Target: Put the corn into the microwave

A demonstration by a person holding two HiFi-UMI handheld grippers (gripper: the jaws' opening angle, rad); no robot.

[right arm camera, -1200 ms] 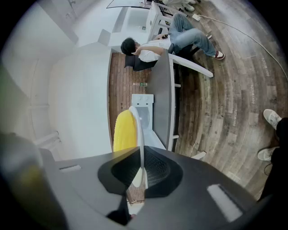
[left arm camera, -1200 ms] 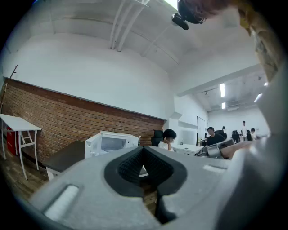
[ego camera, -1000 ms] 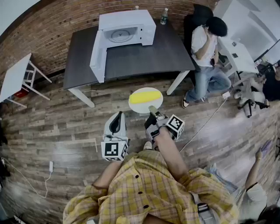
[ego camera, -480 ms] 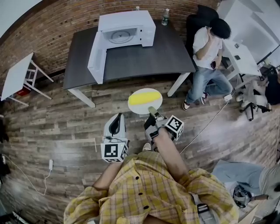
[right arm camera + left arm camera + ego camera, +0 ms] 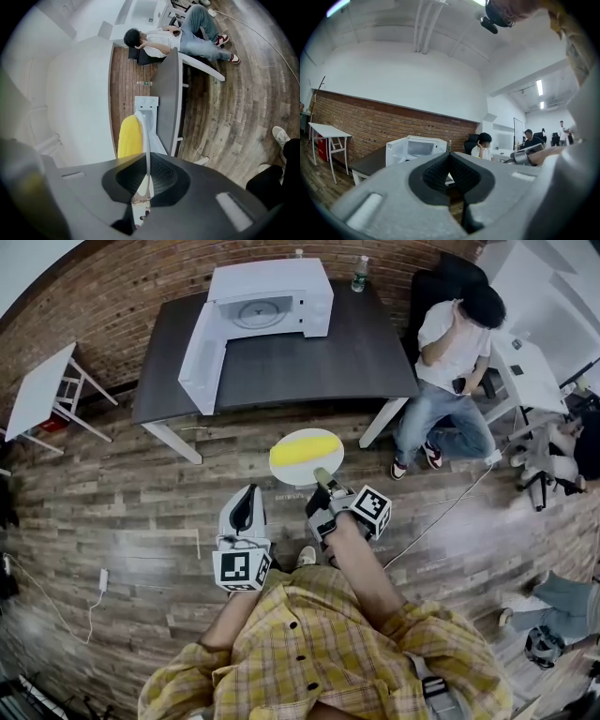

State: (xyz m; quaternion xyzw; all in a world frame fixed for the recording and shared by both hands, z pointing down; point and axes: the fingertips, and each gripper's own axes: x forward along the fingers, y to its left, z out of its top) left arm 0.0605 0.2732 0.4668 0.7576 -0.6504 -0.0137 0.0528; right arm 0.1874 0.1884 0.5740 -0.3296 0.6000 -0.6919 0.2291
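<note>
Since a second ago the white plate (image 5: 284,468) and both grippers have shifted slightly left in the head view, and the grip is unchanged. The right gripper (image 5: 322,475) pinches the plate's near rim between its pads. The corn cob (image 5: 303,445) lies on the plate just beyond those fingertips. The left gripper (image 5: 247,495) has its fingers pressed together on nothing. The open microwave (image 5: 273,299) on the dark table (image 5: 309,362) stands well beyond both. In the right gripper view the plate shows edge-on, hiding part of the cob and most of the microwave.
</note>
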